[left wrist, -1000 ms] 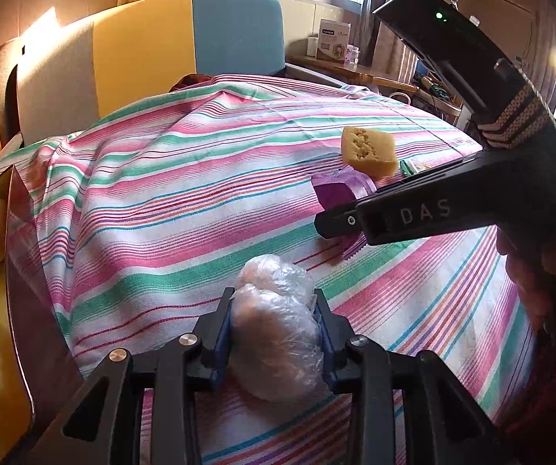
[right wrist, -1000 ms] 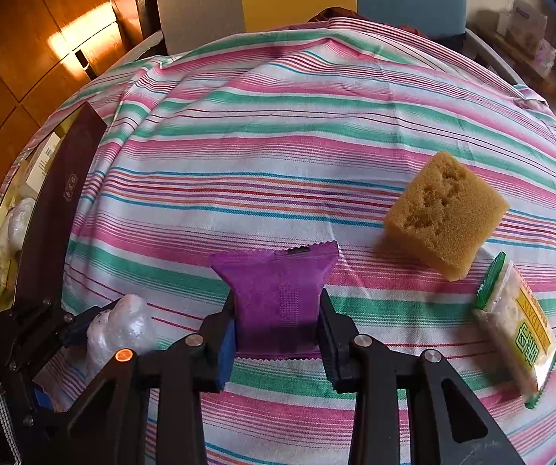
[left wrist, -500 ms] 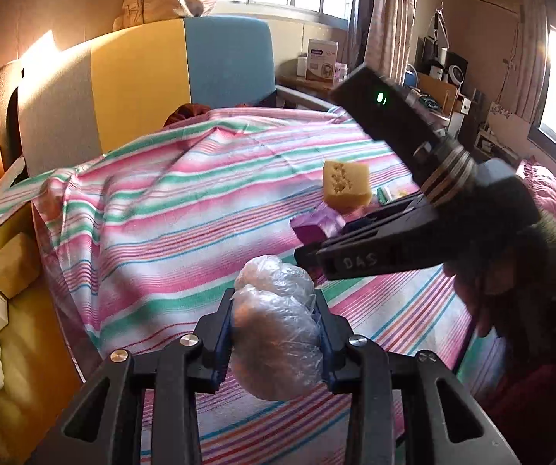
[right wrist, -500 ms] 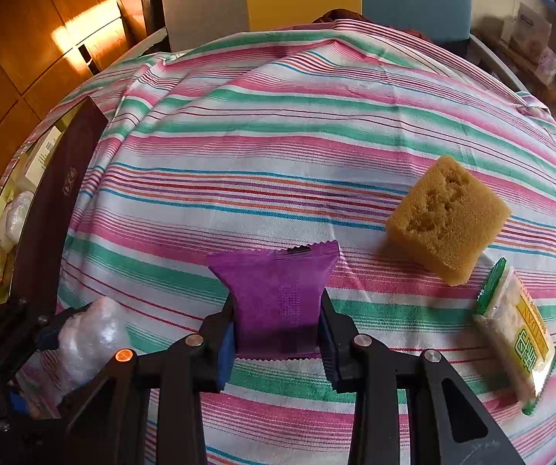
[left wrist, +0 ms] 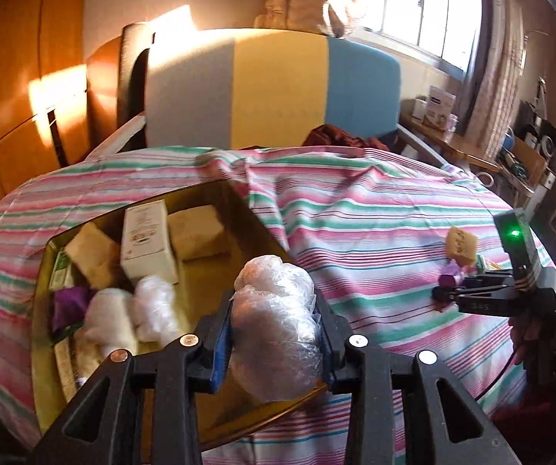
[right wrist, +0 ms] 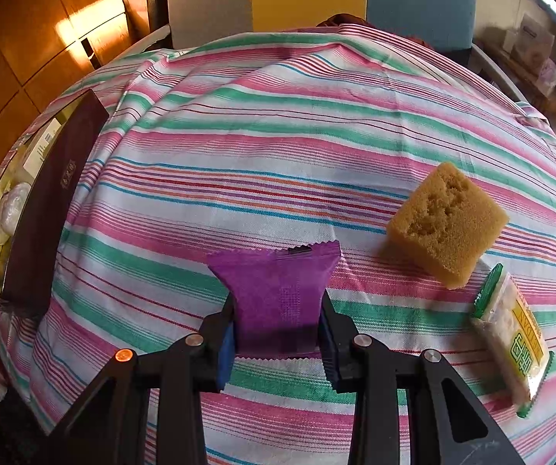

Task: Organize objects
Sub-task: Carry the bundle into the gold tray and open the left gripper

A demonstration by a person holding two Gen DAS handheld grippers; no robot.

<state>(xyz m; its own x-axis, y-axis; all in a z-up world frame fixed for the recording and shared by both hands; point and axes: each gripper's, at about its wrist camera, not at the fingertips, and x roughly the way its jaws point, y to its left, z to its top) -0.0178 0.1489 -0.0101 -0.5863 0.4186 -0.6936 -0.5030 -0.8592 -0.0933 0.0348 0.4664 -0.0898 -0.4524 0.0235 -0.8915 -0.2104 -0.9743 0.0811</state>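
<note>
The left tongs (left wrist: 274, 333) clamp the crinkly plastic bundle (left wrist: 276, 317) above the box (left wrist: 42, 310), the right tongs (right wrist: 278, 323) pinch the purple packet (right wrist: 276, 290) over the bed; slick film may slip free.

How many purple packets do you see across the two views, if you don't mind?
2: one purple packet clamped in the right gripper over the striped cloth, another purple packet lying in the box. More may be buried there.

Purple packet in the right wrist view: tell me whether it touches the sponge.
No: the purple packet, clamped in the right gripper, sits apart from the sponge.
</note>
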